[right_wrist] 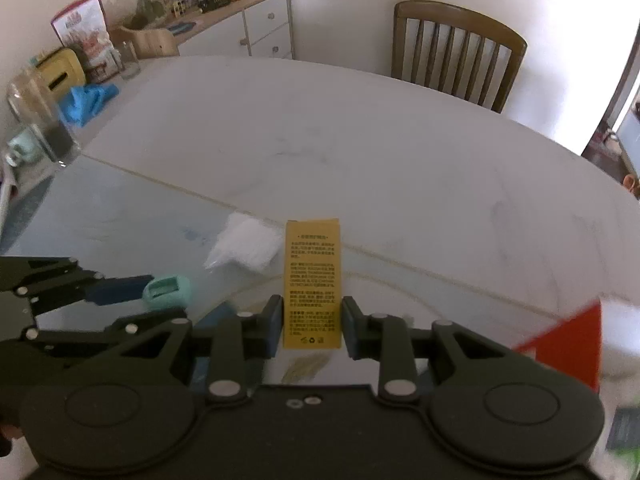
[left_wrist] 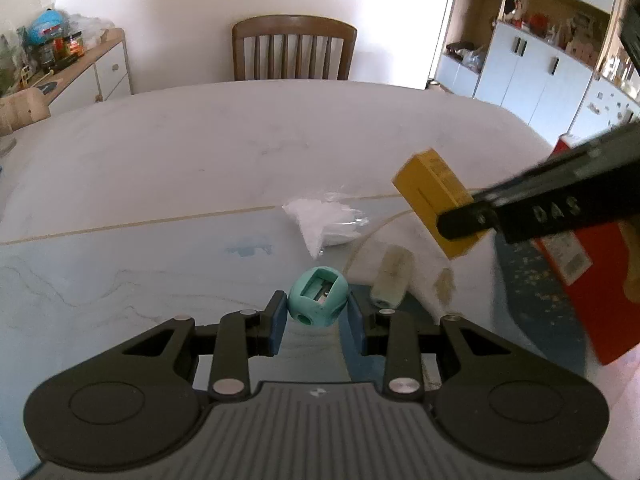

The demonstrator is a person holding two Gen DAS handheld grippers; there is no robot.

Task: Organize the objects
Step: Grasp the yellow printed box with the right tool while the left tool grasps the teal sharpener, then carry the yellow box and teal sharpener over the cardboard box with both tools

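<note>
Left gripper (left_wrist: 318, 316): you pinch the sharpener (left_wrist: 318, 298), lifted for sorting | Right gripper (right_wrist: 312, 322): you clamp the yellow box (right_wrist: 313, 280) above the table (right_wrist: 360, 140).

Home dining room, wooden chair (left_wrist: 294, 46), marble table (left_wrist: 240, 128), cluttered sideboard (right_wrist: 240, 20)

I hold both grippers above the table's near edge. My left gripper (left_wrist: 318, 312) is level, its blue pads (left_wrist: 276, 322) pressed on either side of a teal sharpener (left_wrist: 319, 297) — clamped at the fingertips. My right gripper (right_wrist: 312, 322) grips a yellow box (right_wrist: 313, 284) low on its sides, the box standing upright between the pads (right_wrist: 273, 326). Seen from the left wrist, the right gripper's black finger (left_wrist: 464, 222) reaches in from the right edge, tilted down — the two grippers are near but apart.
</note>
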